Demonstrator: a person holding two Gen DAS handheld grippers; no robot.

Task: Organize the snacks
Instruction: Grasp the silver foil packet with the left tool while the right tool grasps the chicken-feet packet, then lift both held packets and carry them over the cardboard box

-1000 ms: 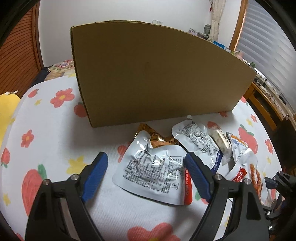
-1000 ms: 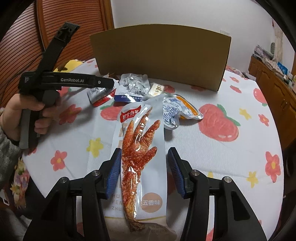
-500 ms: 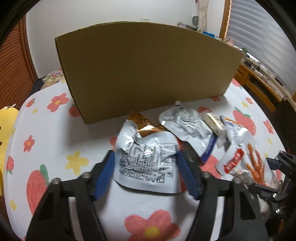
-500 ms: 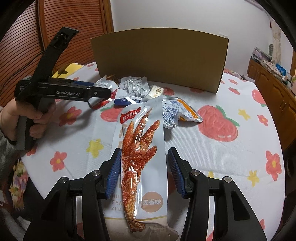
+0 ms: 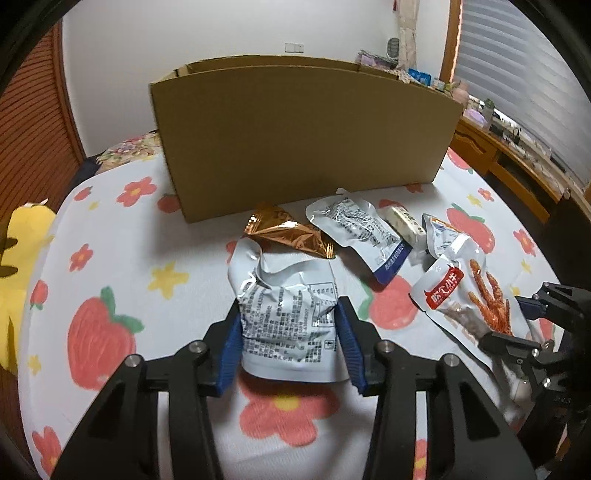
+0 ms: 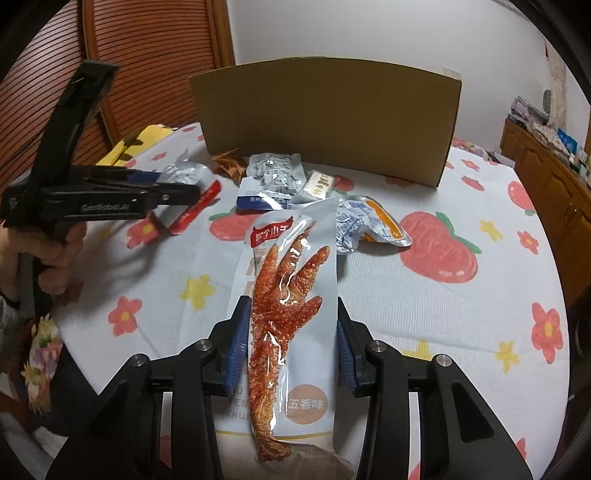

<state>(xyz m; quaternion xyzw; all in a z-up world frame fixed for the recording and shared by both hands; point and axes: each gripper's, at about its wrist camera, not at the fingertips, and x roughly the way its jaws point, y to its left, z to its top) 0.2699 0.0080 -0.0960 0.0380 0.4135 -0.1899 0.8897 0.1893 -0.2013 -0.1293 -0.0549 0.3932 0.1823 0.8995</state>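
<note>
On the tablecloth (image 5: 110, 236), each closing tool clamps a pouch; the cardboard box's (image 5: 303, 136) contents are hidden.

A lived-in room of a home. A round table (image 6: 461, 314) wears a cloth printed with flowers and strawberries. Beyond its right edge stands a wooden sideboard (image 6: 546, 173) crowded with small household clutter, under a window blind (image 5: 517, 85). A slatted wooden door (image 6: 147, 74) and a plain white wall (image 5: 184, 33) close the far side.
</note>
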